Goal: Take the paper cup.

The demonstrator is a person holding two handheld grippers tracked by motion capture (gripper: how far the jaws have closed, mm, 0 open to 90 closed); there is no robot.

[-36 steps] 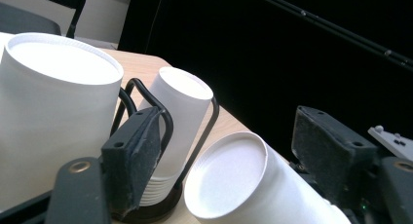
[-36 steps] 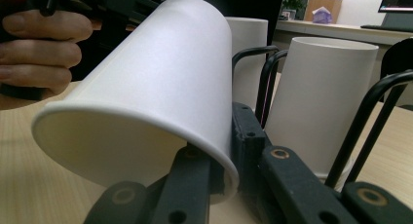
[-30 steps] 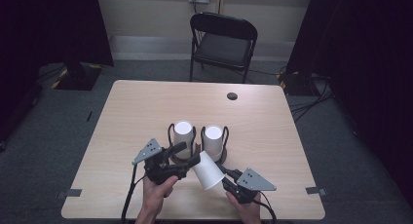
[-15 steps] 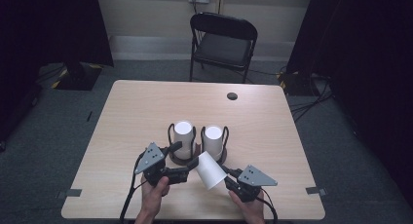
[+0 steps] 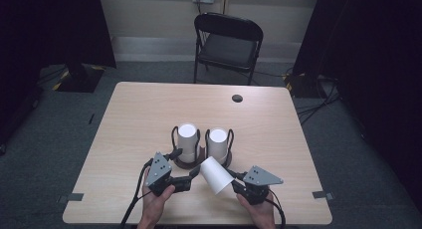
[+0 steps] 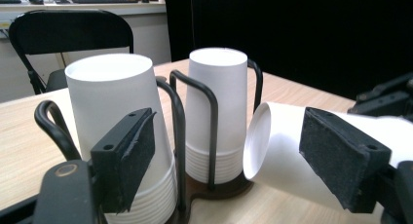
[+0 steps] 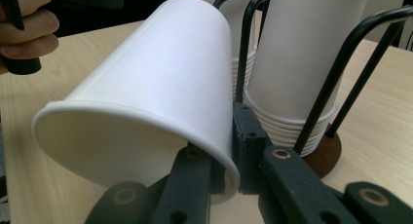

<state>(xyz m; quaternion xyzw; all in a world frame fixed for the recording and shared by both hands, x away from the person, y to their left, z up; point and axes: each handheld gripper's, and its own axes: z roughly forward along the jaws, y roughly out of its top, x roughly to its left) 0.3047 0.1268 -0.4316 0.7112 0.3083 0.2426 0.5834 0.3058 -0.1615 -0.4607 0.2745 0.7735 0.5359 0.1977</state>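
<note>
A loose white paper cup (image 5: 215,175) lies tilted above the table, its closed base toward the left. My right gripper (image 5: 235,182) is shut on its rim (image 7: 146,121), one jaw inside and one outside. My left gripper (image 5: 195,172) is open at the cup's base (image 6: 258,141). Its jaws have just been closing, and its right pad (image 6: 341,158) lies along the cup's wall while the other pad stands apart. Behind them, a black wire holder (image 5: 192,162) carries two upside-down cup stacks, left (image 5: 187,139) and right (image 5: 218,142).
A small black round disc (image 5: 237,98) sits at the table's far side. A black folding chair (image 5: 228,40) stands beyond the far edge. The person's hands (image 5: 159,204) come in over the near edge. The wire holder's uprights (image 7: 341,63) stand close by the held cup.
My left gripper has drawn back from the left stack toward the near edge, and its jaws now point at the tilted cup's base. The right gripper and cup have barely shifted.
</note>
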